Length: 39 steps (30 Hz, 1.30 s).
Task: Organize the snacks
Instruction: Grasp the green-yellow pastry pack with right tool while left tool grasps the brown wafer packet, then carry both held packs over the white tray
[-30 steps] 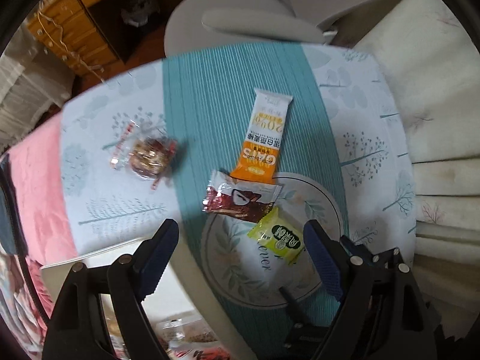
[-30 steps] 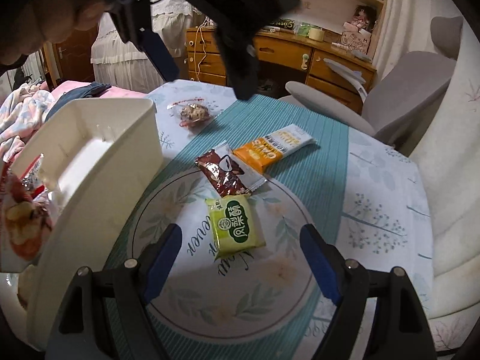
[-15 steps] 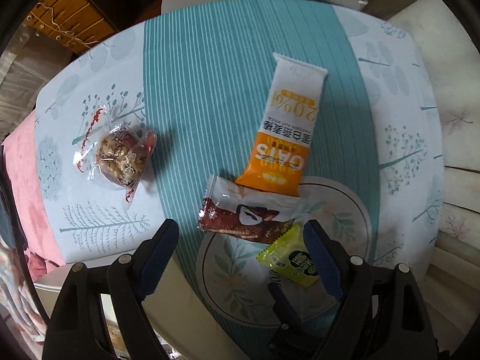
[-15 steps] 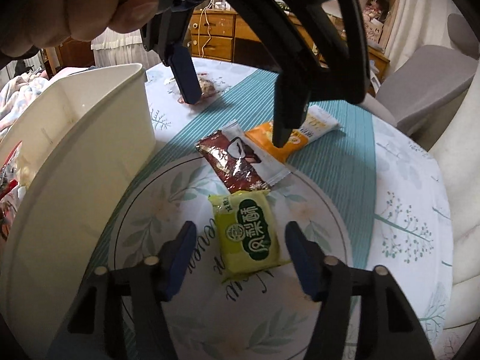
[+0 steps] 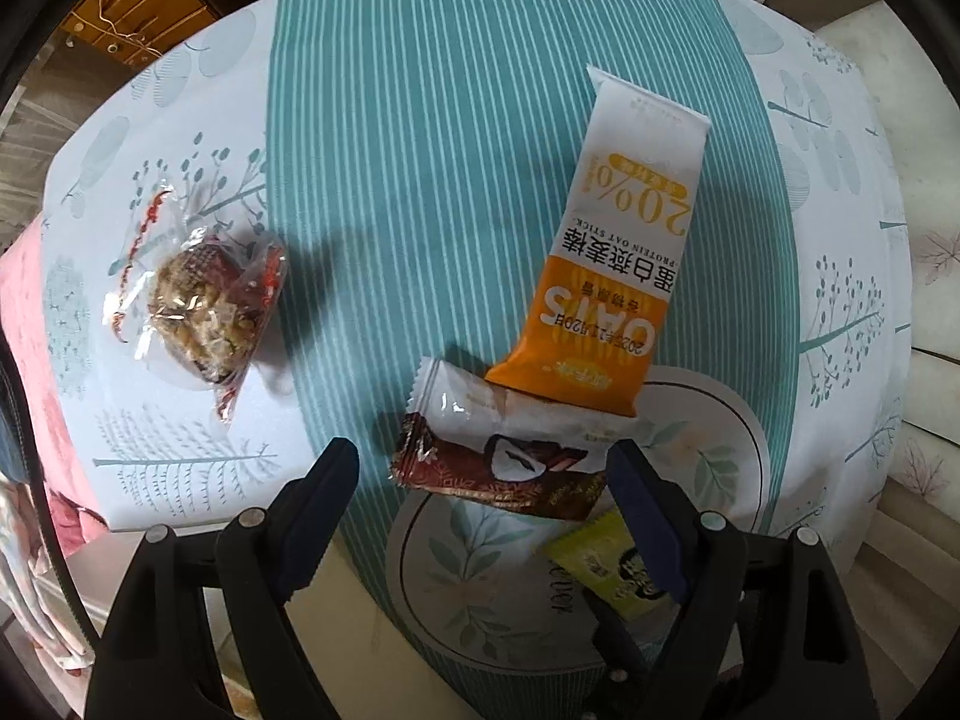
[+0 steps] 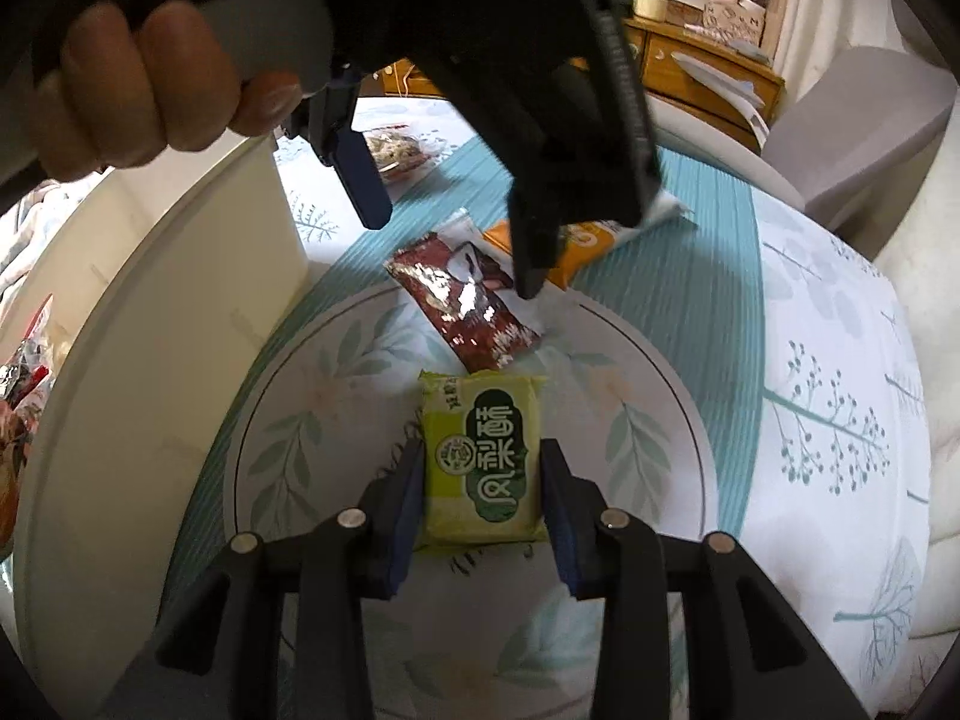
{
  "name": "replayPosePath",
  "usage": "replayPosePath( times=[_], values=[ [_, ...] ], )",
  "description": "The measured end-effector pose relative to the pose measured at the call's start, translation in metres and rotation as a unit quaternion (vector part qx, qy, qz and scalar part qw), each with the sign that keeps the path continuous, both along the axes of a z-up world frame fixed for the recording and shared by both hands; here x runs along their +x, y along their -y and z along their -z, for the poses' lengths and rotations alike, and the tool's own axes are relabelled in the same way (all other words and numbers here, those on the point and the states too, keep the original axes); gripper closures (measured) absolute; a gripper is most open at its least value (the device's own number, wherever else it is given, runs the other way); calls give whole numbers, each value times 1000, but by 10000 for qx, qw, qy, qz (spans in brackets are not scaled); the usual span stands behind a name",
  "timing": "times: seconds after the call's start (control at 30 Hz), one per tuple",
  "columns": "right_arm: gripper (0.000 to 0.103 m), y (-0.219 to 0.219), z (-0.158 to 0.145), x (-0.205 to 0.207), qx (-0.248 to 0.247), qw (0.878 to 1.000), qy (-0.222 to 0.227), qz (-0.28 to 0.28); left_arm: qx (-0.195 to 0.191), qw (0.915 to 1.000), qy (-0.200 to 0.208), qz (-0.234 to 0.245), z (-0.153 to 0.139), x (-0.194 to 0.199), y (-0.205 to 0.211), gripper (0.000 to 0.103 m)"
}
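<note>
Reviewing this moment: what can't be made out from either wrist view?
- Left wrist view: most of the green snack packet is hidden behind the left gripper finger.
- Right wrist view: the orange oat bar is largely covered by the left gripper overhead.
- Right wrist view: the white bin contents are cut off at the frame's left edge.

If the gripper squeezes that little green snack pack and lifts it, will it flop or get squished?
Probably not much flop: the green snack pack is short and puffy, so it looks fairly firm. The right gripper, whose jaws have just been closing, has its pads at both sides. The glossy wrapper might slip, and whatever is inside could crumble under a hard squeeze. It looks light.
</note>
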State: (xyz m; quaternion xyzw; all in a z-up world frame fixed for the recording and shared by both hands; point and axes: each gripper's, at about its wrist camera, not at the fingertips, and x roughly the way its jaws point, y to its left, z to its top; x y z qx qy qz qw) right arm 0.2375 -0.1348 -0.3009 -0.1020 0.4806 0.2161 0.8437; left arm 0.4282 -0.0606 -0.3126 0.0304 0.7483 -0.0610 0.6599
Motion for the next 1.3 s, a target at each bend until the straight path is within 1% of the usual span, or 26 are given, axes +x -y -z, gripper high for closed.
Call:
replayPosePath(
  times=[0.13,0.23,0.4,0.47,0.5,0.63,0.73,0.87,1.07,1.13,1.2,1.3],
  values=[
    [66,13,-1,0,-68,9999,-75,89,-65,10000,13,1,10,2,5,20],
    [66,22,-4,1,-112,9996,-91,241,-96,10000,10,8,20,0,3,25],
    [66,39,-5,4,-134,9986,-118,497,-38,9998,129,157,22,-2,12,28],
    [66,43,-5,6,-152,9981,-123,581,49,9997,183,159,24,-4,14,35],
    [66,45,-5,8,-148,9980,-128,609,80,9997,199,154,23,-4,16,36],
    [66,48,-6,10,-141,9977,-108,657,99,9994,337,-12,21,-8,13,48],
    [66,47,-8,8,-130,9977,-93,660,136,9988,479,-18,21,-13,14,51],
    [66,48,-9,7,-126,9976,-70,679,145,9980,617,-49,20,-23,14,60],
    [66,52,-14,1,-118,9975,-37,700,13,9979,596,-250,18,-33,7,66],
    [66,54,-16,-2,-111,9974,-16,713,-4,9981,555,-267,18,-37,5,67],
    [66,57,-19,-5,-101,9973,-4,726,20,9983,496,-303,18,-43,6,67],
    [66,62,-26,-13,-75,9972,17,738,86,9984,448,-329,14,-61,13,69]
  ],
)
